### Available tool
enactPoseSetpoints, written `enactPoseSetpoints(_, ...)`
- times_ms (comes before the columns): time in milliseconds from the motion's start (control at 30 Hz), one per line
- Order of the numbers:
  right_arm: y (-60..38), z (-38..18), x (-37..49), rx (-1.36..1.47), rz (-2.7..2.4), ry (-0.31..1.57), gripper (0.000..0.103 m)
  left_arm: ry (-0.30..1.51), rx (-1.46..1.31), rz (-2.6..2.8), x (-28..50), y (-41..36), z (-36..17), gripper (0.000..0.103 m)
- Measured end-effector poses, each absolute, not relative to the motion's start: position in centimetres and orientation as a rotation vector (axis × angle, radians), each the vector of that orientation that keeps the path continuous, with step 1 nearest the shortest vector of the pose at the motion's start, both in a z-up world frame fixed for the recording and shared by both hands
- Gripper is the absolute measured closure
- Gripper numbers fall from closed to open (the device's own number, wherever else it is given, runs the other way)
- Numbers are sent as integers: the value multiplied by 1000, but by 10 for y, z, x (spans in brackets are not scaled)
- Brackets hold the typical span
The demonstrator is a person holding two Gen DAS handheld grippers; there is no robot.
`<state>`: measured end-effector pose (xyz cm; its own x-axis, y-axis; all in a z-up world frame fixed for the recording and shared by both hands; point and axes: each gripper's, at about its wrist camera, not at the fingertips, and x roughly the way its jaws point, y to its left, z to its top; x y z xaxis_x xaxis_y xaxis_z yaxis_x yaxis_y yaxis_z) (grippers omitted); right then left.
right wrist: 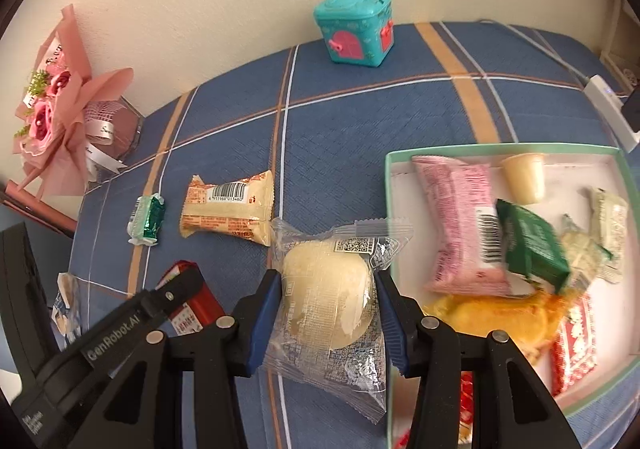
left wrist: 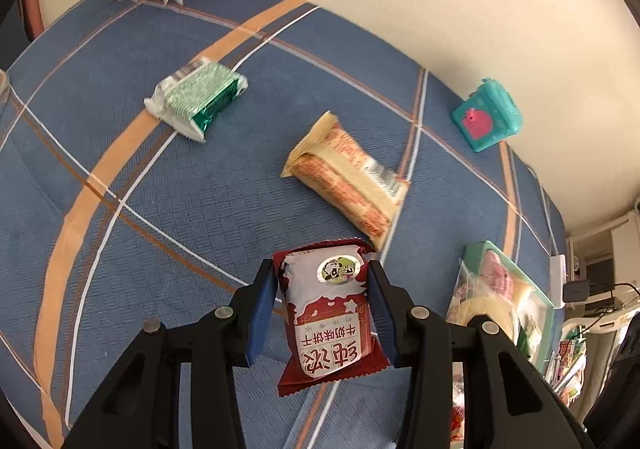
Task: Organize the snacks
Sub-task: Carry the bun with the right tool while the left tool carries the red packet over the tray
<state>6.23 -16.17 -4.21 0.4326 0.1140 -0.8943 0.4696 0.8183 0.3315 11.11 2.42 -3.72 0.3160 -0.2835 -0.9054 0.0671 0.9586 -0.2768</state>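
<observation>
Left gripper (left wrist: 324, 281) clamps a red-and-white biscuit packet (left wrist: 330, 313), blue pads pressing both sides, packet lifted off the blue plaid tablecloth (left wrist: 140, 177). Packet sits low centre in the left wrist view, print upside down to the camera.

At 12 o'clock from that packet lies a yellow-orange wafer pack (left wrist: 348, 177), flat on the cloth, barcode end toward 4 o'clock. A green foil snack (left wrist: 198, 99) lies at 10 o'clock, well apart from the wafer pack. A teal toy box (left wrist: 488, 115) with a pink door stands at 2 o'clock by the wall. The green-rimmed tray (left wrist: 540, 291) shows at 3 o'clock, partly cut off.

Right gripper (right wrist: 326, 289) grips a clear-wrapped pale round bun (right wrist: 328, 301), jaws closed on its sides, wrapper hanging below. The bun is just beside the tray's (right wrist: 390, 209) left rim, not inside it.

In the tray: a pink packet (right wrist: 460, 225) at its left part, a dark green packet (right wrist: 532, 245) blurred and tilted over the pink one, a small pale jelly cup (right wrist: 524, 177) at 12 o'clock, pale wrapped candies (right wrist: 600, 233) at 3 o'clock, an orange-yellow pastry (right wrist: 496, 313) and a red-and-white packet (right wrist: 572, 345) at 5 o'clock.

In the right wrist view the left gripper's black body enters at 8 o'clock, red packet in it. A pink flower bouquet (right wrist: 56, 105) stands at 10 o'clock against the wall.
</observation>
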Motion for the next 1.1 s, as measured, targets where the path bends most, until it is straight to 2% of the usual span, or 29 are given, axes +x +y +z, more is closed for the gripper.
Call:
enactPoseSetpoints(700, -220, -2, 2, 662, -330, 1018, 53, 1129, -128, -390, 85, -40, 14, 57)
enactPoseSetpoints(1100, -316, -17, -49, 771, -580, 994, 53, 1136, 98, -536, 49, -131, 0, 57)
